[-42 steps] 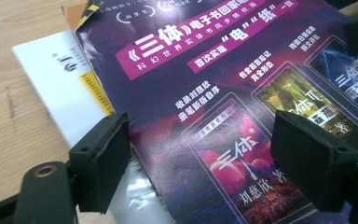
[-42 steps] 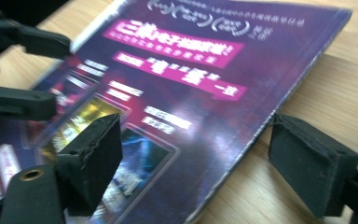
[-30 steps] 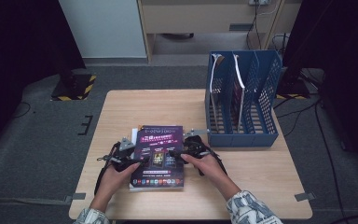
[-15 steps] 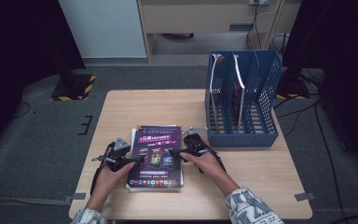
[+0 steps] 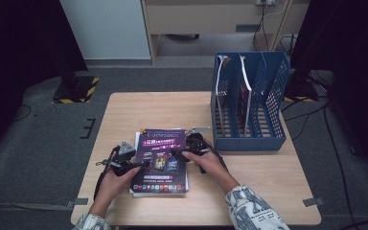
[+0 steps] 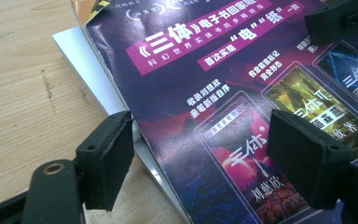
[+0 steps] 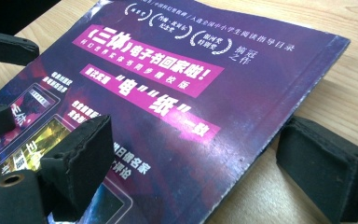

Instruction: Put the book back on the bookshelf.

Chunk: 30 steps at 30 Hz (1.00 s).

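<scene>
We see the purple magazine (image 5: 160, 160) lying flat atop a small stack on the near middle of the table (image 5: 124, 110). Our left claw (image 5: 143, 164) straddles its left edge, jaws apart. Our right claw (image 5: 175, 154), which has just been opening, straddles its right edge, gripping nothing.

magazine (image 5: 162, 158) on table (image 5: 124, 110) | file rack (image 5: 249, 103) right-behind magazine
</scene>
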{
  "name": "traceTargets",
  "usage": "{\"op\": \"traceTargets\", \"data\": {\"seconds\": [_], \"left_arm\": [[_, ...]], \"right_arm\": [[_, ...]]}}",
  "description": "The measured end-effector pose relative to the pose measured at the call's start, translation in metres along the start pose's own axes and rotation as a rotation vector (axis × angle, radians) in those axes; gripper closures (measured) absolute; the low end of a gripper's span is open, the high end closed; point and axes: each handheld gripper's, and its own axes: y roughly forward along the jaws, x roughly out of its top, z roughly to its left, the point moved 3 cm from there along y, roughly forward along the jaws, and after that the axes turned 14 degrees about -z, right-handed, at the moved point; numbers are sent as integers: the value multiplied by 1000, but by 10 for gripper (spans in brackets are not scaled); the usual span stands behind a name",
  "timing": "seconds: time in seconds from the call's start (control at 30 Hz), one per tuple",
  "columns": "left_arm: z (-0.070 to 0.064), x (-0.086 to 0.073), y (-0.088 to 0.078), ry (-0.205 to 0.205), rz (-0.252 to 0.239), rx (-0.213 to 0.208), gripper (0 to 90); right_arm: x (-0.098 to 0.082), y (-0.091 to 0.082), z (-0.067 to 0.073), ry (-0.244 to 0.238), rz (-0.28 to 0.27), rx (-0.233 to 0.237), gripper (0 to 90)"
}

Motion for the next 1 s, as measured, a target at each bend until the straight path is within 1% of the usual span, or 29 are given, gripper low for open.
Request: {"op": "traceTargets", "data": {"seconds": [0.07, 0.2, 0.23, 0.27, 0.3, 0.37, 0.5, 0.57, 0.6, 0.67, 0.7, 0.73, 0.9, 0.93, 1.0], "left_arm": [[0, 0, 0, 3, 2, 1, 228], [0, 1, 0, 9, 8, 0, 230], [0, 1, 0, 9, 6, -4, 234], [-1, 1, -1, 13, 7, -5, 248], [-1, 1, -1, 13, 7, -5, 248], [0, 1, -1, 11, 7, -8, 247], [2, 0, -2, -3, 11, -11, 245], [2, -1, -2, -10, 10, -12, 245], [3, -1, -2, -12, 10, -12, 245], [2, -1, -2, -10, 9, -11, 245], [3, -1, -2, -11, 10, -11, 245], [3, -1, -2, -11, 9, -11, 245], [3, -1, -2, -14, 7, -10, 244], [2, -1, -2, -16, 5, -9, 244], [3, -1, -3, -14, 8, -11, 244]], "right_arm": [[0, 0, 0, 7, 1, 4, 126], [2, -2, 0, 40, 22, 24, 206], [3, -3, 1, 41, 27, 29, 208], [5, -4, 3, 21, 20, 27, 216], [8, -6, 5, 18, 10, 25, 222], [15, -11, 9, 22, -20, 37, 236], [27, -18, 21, -8, -36, 73, 240], [31, -18, 24, -17, -43, 85, 243], [32, -18, 25, -15, -41, 89, 246], [35, -17, 26, -29, -34, 93, 254], [35, -16, 27, -22, -30, 96, 263], [35, -15, 27, -27, -22, 102, 268], [34, -7, 28, -19, 18, 105, 268], [34, -6, 28, -23, 20, 103, 269], [34, -3, 28, -13, 30, 105, 274]]}}
